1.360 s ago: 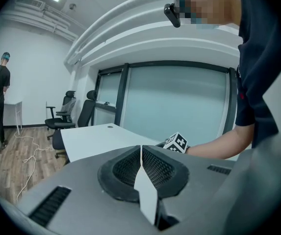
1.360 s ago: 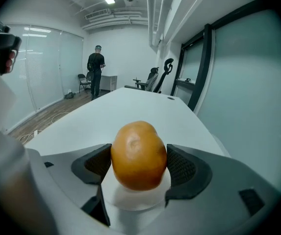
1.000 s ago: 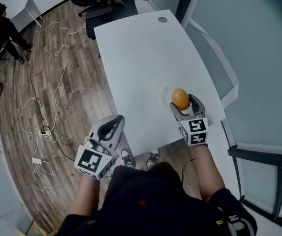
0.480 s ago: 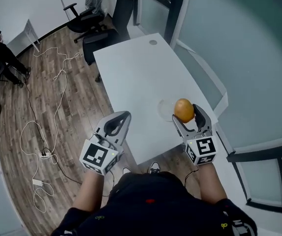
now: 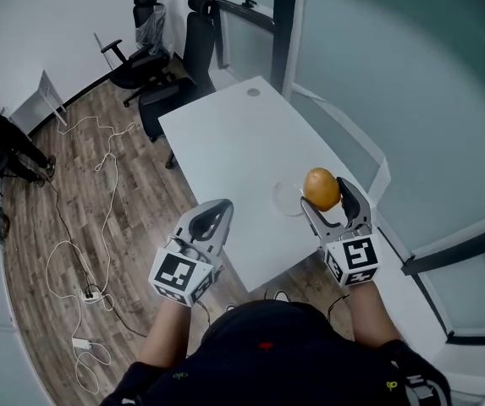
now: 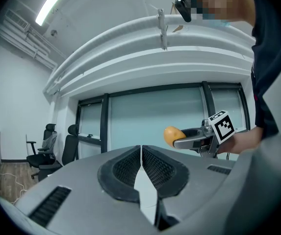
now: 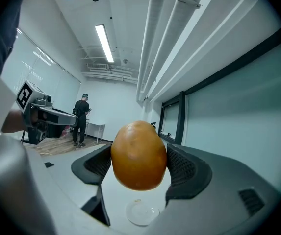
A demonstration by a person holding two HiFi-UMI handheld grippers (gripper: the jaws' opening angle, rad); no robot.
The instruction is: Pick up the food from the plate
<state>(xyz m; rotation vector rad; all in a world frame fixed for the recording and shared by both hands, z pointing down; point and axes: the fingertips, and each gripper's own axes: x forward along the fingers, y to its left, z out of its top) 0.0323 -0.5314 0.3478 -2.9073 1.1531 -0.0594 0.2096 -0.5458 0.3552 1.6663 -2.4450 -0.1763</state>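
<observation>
An orange, egg-shaped piece of food [image 5: 322,189] [image 7: 139,155] is held in the air above the white table [image 5: 234,150], with my right gripper [image 5: 329,200] shut on it. Below it a small clear plate [image 5: 288,199] [image 7: 141,213] lies empty near the table's right edge. My left gripper [image 5: 213,218] [image 6: 140,163] is shut with nothing in it, held over the table's near left edge. In the left gripper view the food [image 6: 172,134] shows off to the right in the other gripper.
Black office chairs [image 5: 153,57] stand beyond the table's far end. White cables [image 5: 81,218] trail over the wooden floor at left. A glass wall [image 5: 377,83] runs along the table's right side. A person [image 7: 80,119] stands far off in the room.
My right gripper has lifted the food higher above the plate. The head view has tilted up, so the table looks farther off. My left gripper stays shut.
</observation>
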